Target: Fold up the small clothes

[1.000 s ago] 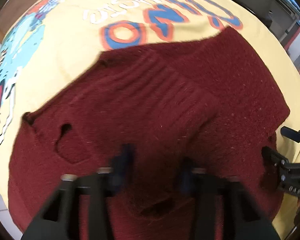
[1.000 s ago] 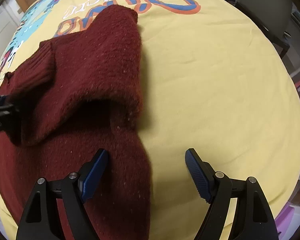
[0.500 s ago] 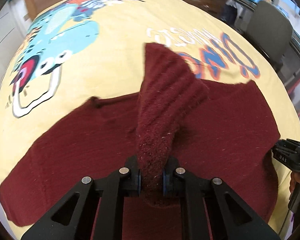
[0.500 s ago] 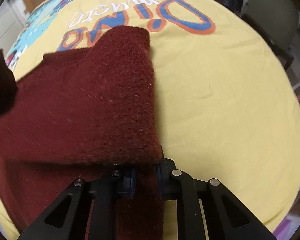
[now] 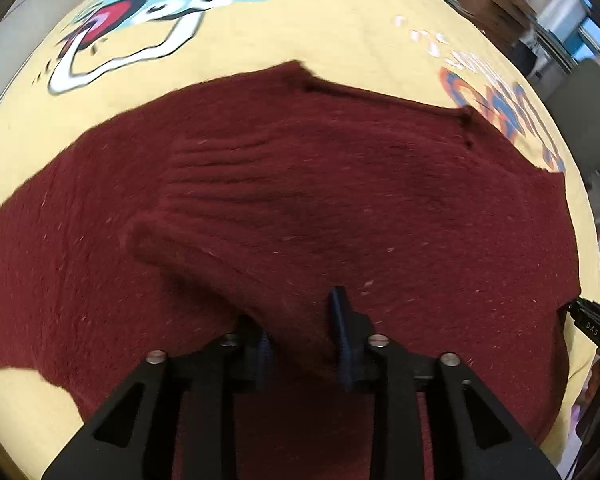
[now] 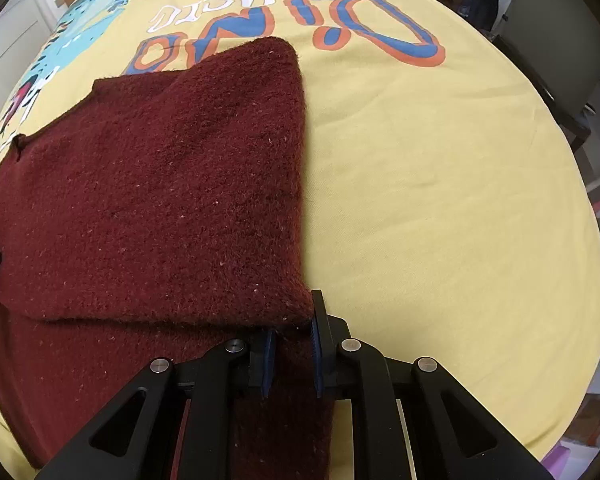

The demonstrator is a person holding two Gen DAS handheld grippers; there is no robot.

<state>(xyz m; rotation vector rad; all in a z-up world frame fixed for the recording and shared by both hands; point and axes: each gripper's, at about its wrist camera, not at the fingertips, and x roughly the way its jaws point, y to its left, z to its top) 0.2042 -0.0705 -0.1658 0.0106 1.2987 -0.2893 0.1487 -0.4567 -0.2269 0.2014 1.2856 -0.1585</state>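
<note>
**poster1:** Since half a second back, the ribbed sleeve [image 5: 236, 184] that the left gripper [image 5: 302, 340] held standing up has dropped flat across the sweater's body, and that gripper's jaws have just been easing apart. Knit's still between them, but the pads look loose on it, not pinching.

**poster2:** And the right gripper [image 6: 292, 354]?

**poster1:** Clenched tight on a folded edge of the same maroon sweater [image 6: 160, 200], near the worktop's near edge. The flap it carries now lies spread over the body, where before it was bunched up.

**poster2:** Count check?

**poster1:** One sweater, two grippers, one yellow cloth [image 6: 440, 200] with a dinosaur print covering the worktop. Sweater sits on the near-left part of the cloth in the right view; the cloth's right half is bare yellow. One grey chair [image 6: 560, 40] past the far right corner.
</note>
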